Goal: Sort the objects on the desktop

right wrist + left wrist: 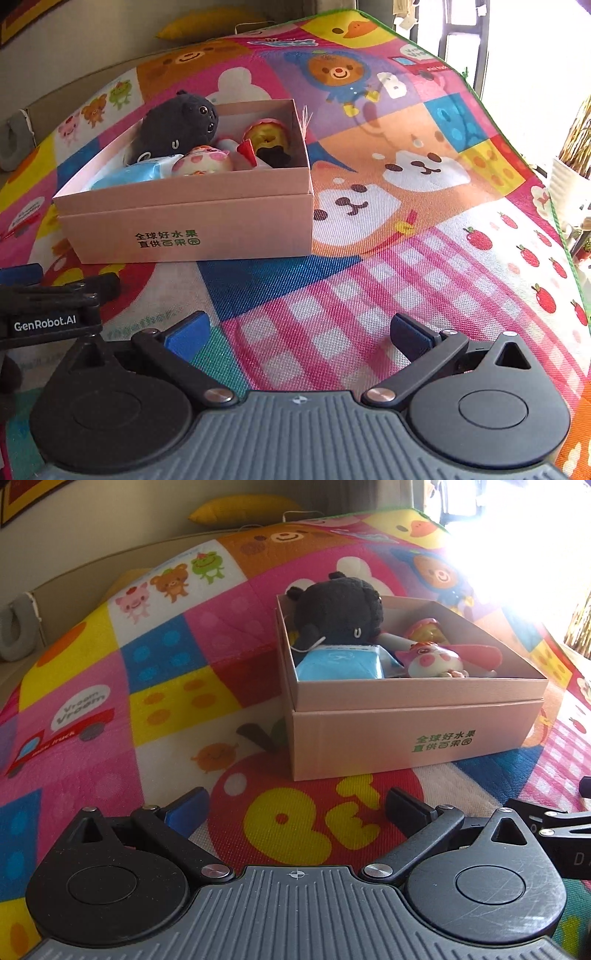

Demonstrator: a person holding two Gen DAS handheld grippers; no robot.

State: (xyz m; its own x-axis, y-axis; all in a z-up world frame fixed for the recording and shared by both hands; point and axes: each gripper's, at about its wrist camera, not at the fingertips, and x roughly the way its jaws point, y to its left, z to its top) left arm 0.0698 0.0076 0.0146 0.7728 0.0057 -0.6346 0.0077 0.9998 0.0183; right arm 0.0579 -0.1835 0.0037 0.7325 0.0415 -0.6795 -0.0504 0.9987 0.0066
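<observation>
Play mat [155, 686]: bright patchwork under everything, soft-looking; no loose items visible on it in either view.

Pink box [413, 734]: landmark. Sits on the mat, nested in its lid, open top, well filled.

Inside the box: black plush [340, 605] at the far left corner, riding above the rim; blue pack [340, 664] against the near wall; pink piglet toy [436, 661] right of the pack; yellow-and-pink toy [264, 134] toward the far wall.

Left tool [297, 812] and right tool [299, 334]: both short of the box's near wall, fingers spread wide, nothing held.

Risks, as judged: plush may topple over the rim if nudged; light box may slide on the mat; window glare washes out the box's right side in the left view, hiding stray items.
</observation>
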